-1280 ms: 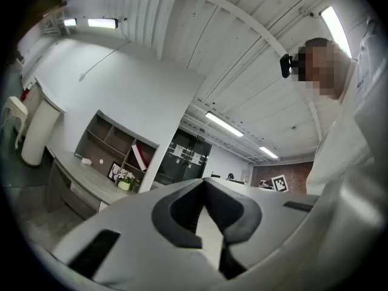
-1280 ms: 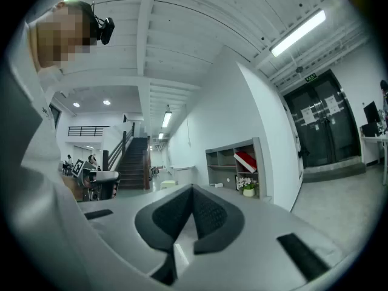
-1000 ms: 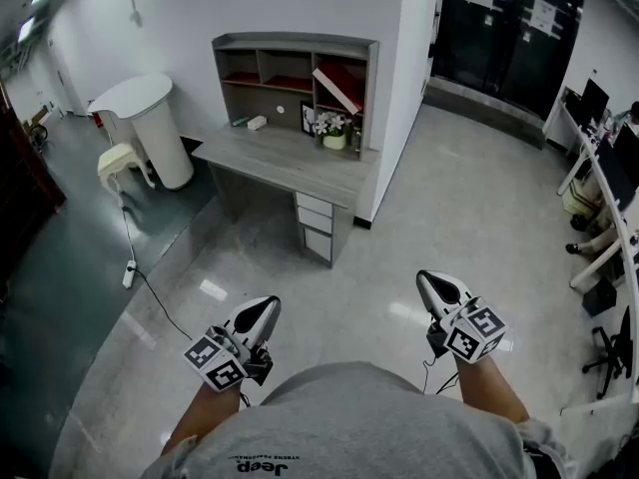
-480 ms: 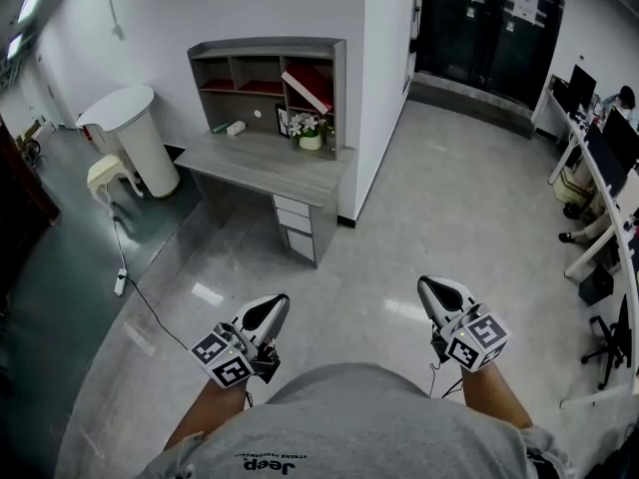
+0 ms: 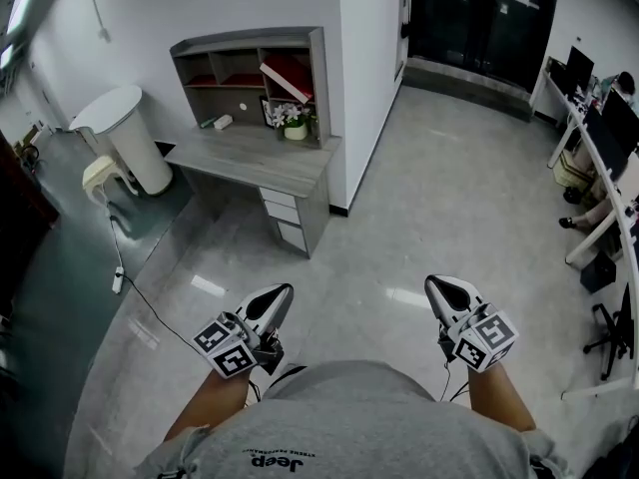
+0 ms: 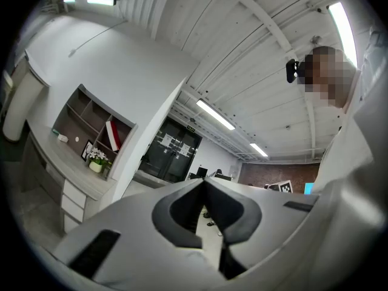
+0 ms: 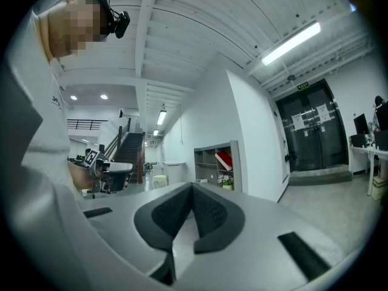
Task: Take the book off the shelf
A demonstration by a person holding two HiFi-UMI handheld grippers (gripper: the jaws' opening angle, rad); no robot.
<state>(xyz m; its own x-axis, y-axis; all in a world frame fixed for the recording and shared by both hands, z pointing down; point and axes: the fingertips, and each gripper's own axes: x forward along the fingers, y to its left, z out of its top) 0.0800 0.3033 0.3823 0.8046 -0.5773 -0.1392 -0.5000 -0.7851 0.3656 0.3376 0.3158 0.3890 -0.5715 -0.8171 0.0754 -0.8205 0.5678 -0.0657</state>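
Note:
A red book (image 5: 285,76) leans tilted in the right compartment of the grey shelf (image 5: 250,68), which stands on a grey desk (image 5: 250,158) far ahead at upper left. My left gripper (image 5: 279,295) and right gripper (image 5: 437,286) are held low in front of the person's body, far from the desk, both shut with nothing in them. The left gripper view has the book (image 6: 113,135) small at left beyond its closed jaw tips (image 6: 203,180). From the right gripper view, the book (image 7: 224,160) sits just above the closed tips (image 7: 193,186).
A small pot of white flowers (image 5: 294,123) stands on the desk below the book. A white round cabinet (image 5: 125,133) and a stool (image 5: 100,173) stand left of the desk, with a cable (image 5: 130,277) across the floor. Black doors (image 5: 479,18) and office chairs (image 5: 604,337) are at right.
In the head view the desk and shelf have slid to the left as the person walks. Both grippers stay shut and keep their places in front of the body.

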